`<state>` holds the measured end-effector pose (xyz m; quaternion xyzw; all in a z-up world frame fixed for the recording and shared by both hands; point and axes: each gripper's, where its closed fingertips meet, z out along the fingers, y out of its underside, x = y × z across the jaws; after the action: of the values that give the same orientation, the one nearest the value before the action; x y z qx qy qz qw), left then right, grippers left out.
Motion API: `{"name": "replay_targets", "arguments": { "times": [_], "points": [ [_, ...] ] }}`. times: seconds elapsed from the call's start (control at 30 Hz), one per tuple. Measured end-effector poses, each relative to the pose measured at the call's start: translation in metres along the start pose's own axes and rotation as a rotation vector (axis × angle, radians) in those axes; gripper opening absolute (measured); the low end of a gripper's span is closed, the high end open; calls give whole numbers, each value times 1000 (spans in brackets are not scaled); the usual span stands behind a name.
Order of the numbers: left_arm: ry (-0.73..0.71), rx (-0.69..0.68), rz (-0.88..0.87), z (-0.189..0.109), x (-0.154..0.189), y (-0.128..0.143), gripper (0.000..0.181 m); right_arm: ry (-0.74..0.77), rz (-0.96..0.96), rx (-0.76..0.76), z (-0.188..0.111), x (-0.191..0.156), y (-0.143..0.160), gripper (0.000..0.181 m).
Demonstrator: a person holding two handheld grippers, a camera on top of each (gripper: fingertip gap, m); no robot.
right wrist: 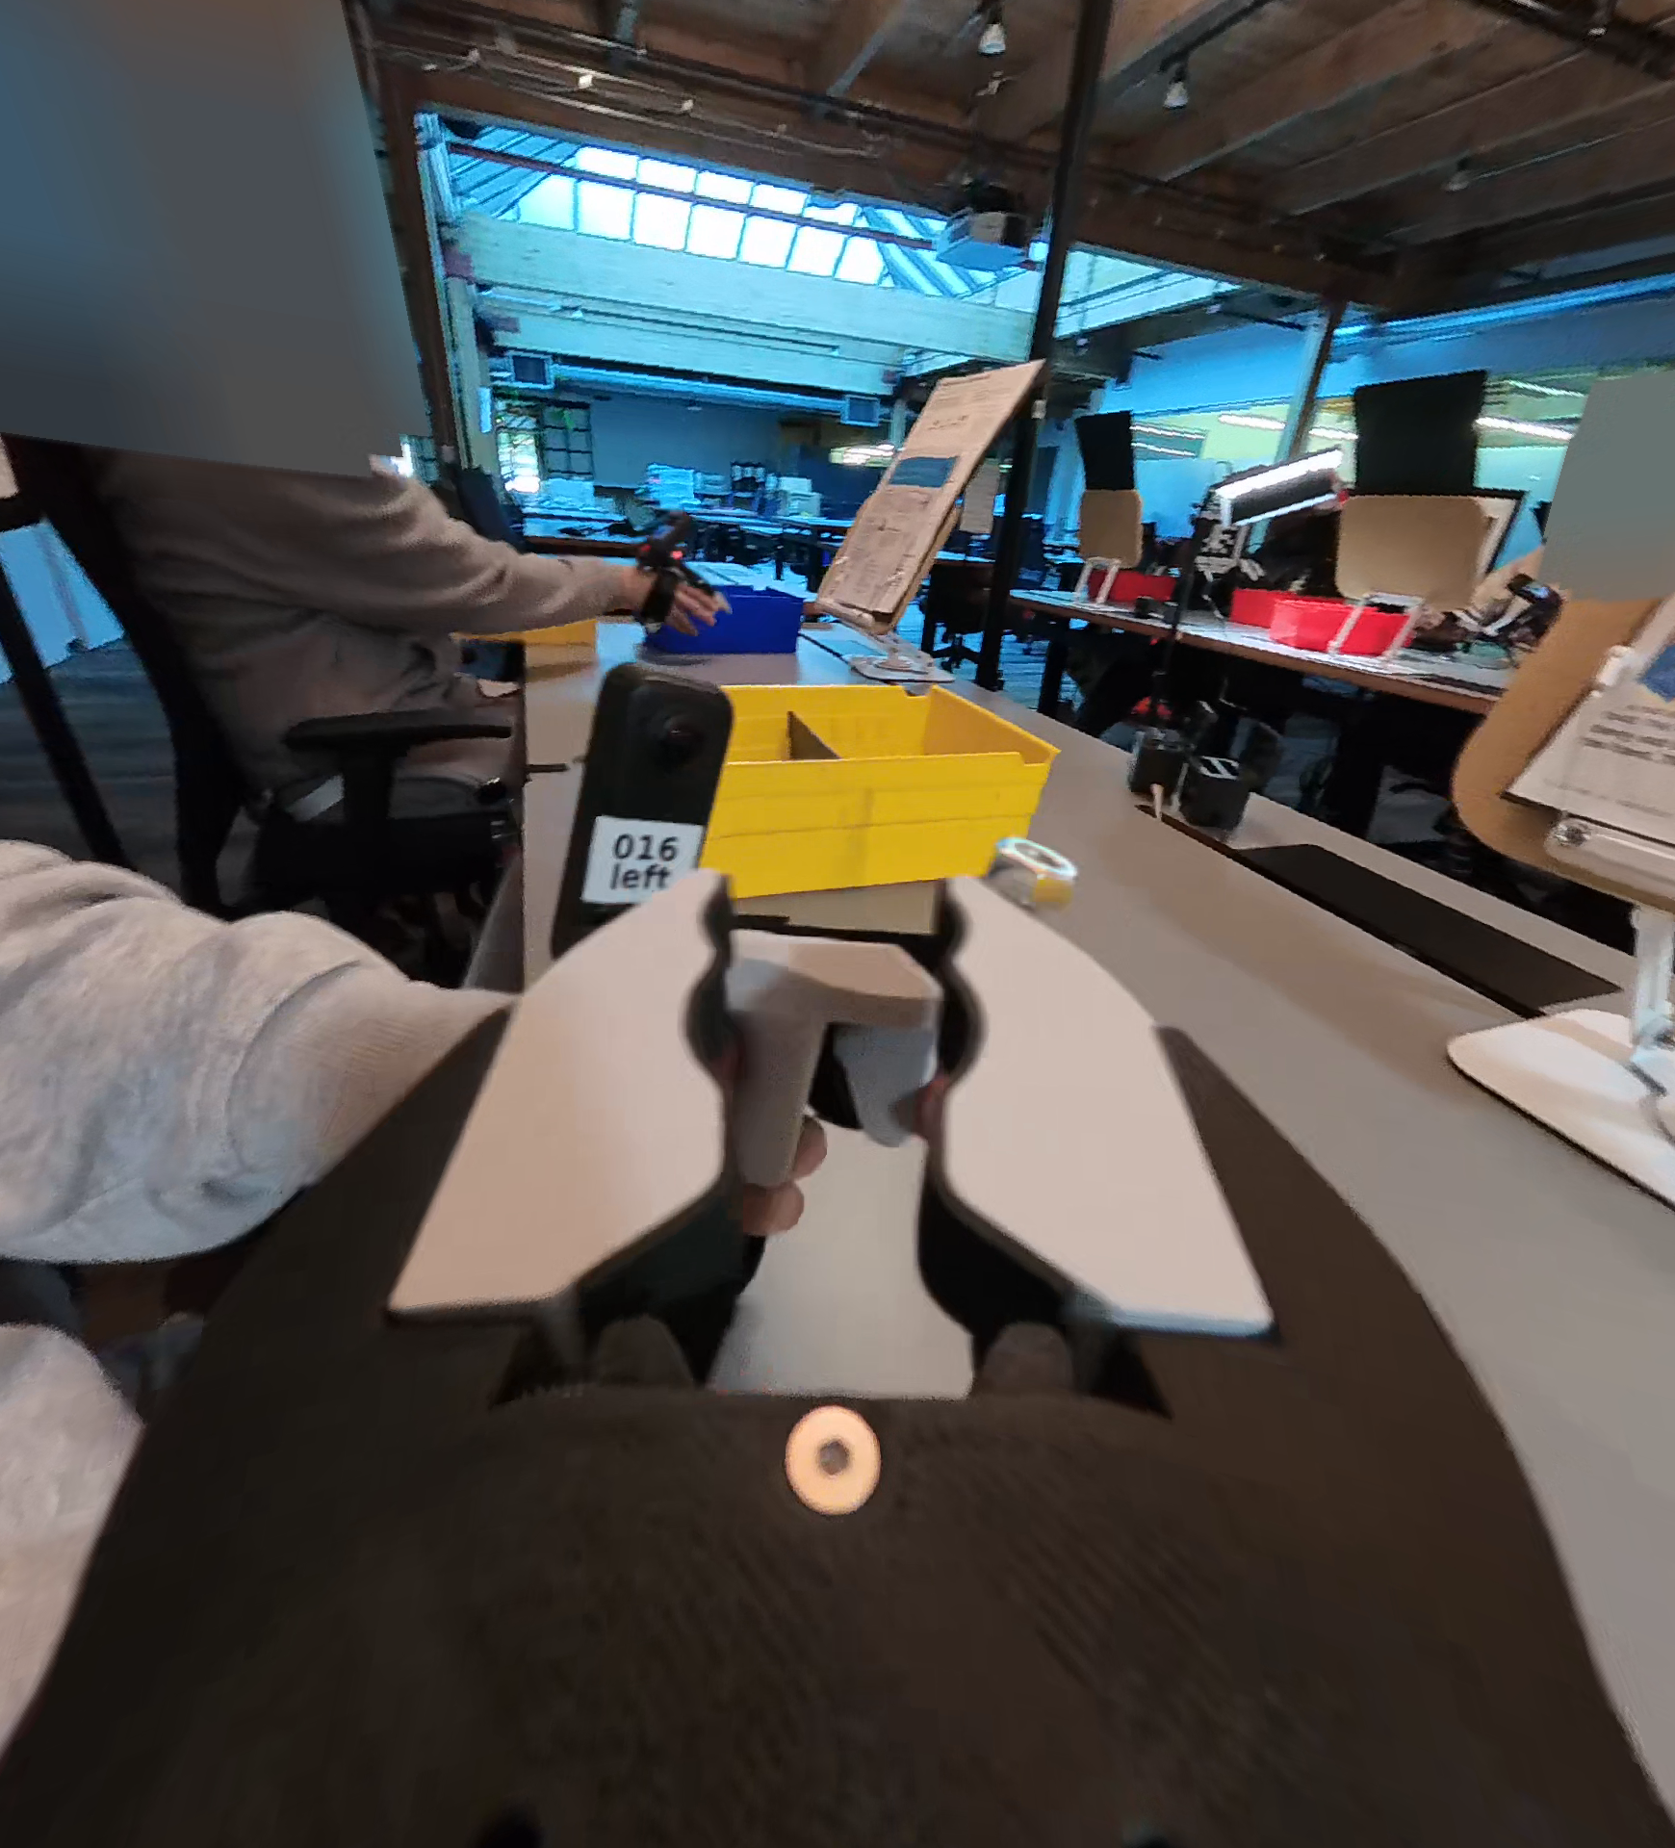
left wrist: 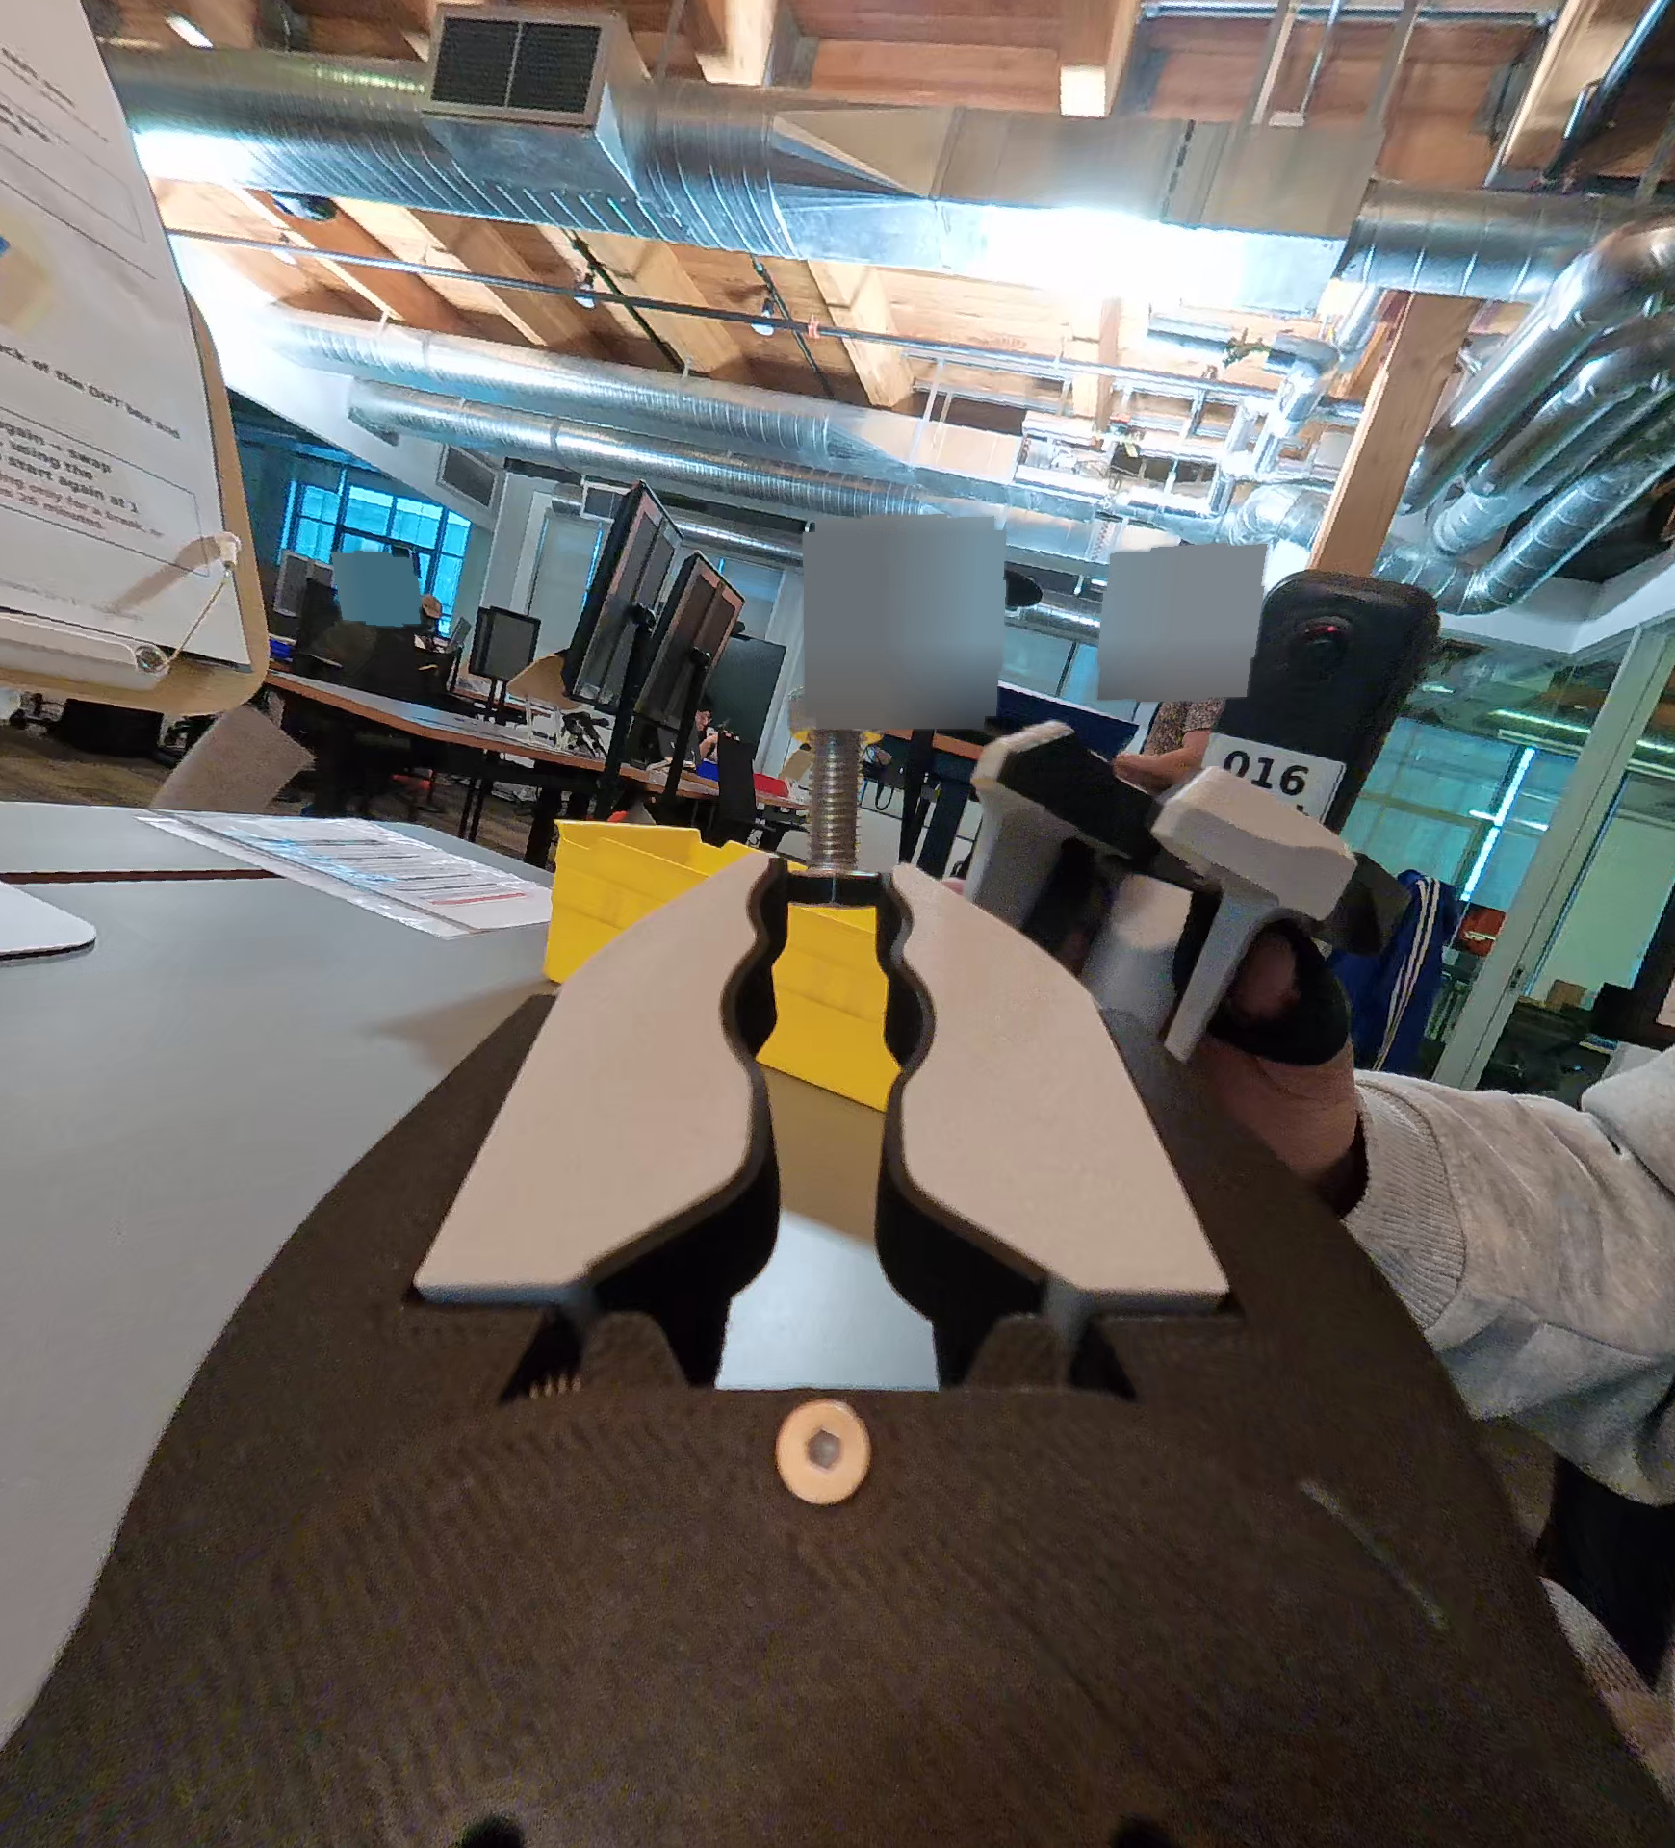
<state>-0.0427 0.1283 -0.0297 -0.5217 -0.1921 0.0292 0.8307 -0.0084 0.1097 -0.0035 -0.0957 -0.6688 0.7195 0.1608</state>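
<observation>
- Table (left wrist: 163,1100): grey worktop, long, carrying everything listed below.
- Paper stand (left wrist: 63,400): printed sheets propped on it at the table's left edge; a laminated sheet (left wrist: 363,860) lies flat beyond it.
- Yellow bin (right wrist: 874,800): open-topped, with a divider inside; it stands on the table just beyond both tools. Contents not visible.
- Left gripper (left wrist: 833,880): raised above the table in front of the bin, fingers drawn nearly together and pinching the bolt at their tips.
- Right gripper (right wrist: 833,910): fingers spread, nothing between them; held in a gloved hand (left wrist: 1284,1050), near the left gripper and facing it. Contact between the two cannot be confirmed.
- Bolt (left wrist: 833,810): threaded steel shank standing upright out of the left fingertips; its upper end is hidden.
- Small pale ring-shaped item (right wrist: 1034,860): on the table beside the bin; kind not determinable.
</observation>
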Motion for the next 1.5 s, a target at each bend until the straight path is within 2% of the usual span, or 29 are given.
{"name": "replay_targets", "arguments": {
  "times": [0.03, 0.1, 0.23, 0.3, 0.4, 0.43, 0.5, 0.53, 0.6, 0.73, 0.77, 0.87, 0.9, 0.93, 0.97, 1.0, 1.07, 1.2, 1.27, 1.37, 1.43, 1.47, 1.5],
  "points": [
    [0, 0, 0, 0, 0, 0, 18, -8, -14, -5, -1, -2, -1, 25],
    [4, -3, 1, 0, 1, 1, 18, 22, -30, 3, -2, 3, -3, 27],
    [14, -14, 6, 2, 4, 3, 18, 114, -27, 56, -3, 17, -8, 66],
    [11, -16, 7, 2, 4, 3, 18, 112, -15, 41, 0, 18, -4, 79],
    [2, -3, -5, 0, 1, 1, 18, 47, 0, 19, 3, 6, 0, 72],
    [1, 1, -9, 0, 0, 0, 18, 30, -11, 24, 2, 3, -2, 63],
    [-1, 2, -8, 0, 0, 0, 18, -16, -30, 13, 0, -5, -2, 28],
    [1, 0, -7, 0, 0, 0, 18, -5, -33, 6, 0, -3, -2, 29],
    [6, -5, -5, 1, 2, 2, 18, 36, -39, 14, 0, 3, -3, 39],
    [16, -13, 3, 2, 4, 3, 18, 119, -17, 31, 1, 17, -2, 77],
    [13, -14, 4, 2, 4, 3, 17, 112, -8, 17, 2, 17, 1, 79],
    [-1, -14, -2, 1, 1, 2, 18, 51, 11, 12, 3, 6, 2, 71],
    [0, -14, -1, 1, 1, 3, 17, 29, -5, 30, 1, 2, -2, 58],
    [0, -11, -1, 1, 1, 2, 17, -9, -36, 53, -2, -5, -7, 36],
    [3, -9, -4, 1, 1, 2, 18, -24, -68, 64, -3, -10, -10, 26],
    [7, -8, -4, 1, 2, 2, 18, -6, -97, 63, -4, -8, -12, 25],
    [11, -10, -1, 2, 3, 3, 18, 49, -139, 49, -3, -2, -11, 36],
    [21, -8, 4, 2, 5, 2, 17, 135, -96, 42, 1, 13, -4, 76],
    [15, -10, 6, 2, 4, 2, 17, 113, -62, 25, 3, 12, 1, 81],
    [5, -7, -1, 1, 2, 1, 18, 48, -42, 28, 3, 2, 0, 69],
    [5, -5, 0, 1, 2, 1, 18, -13, -62, 44, 0, -8, -5, 33],
    [7, -5, 0, 1, 2, 1, 18, -12, -70, 45, -1, -8, -6, 27],
    [10, -6, 0, 1, 3, 1, 18, 11, -79, 44, -2, -5, -7, 29]
  ]
}}
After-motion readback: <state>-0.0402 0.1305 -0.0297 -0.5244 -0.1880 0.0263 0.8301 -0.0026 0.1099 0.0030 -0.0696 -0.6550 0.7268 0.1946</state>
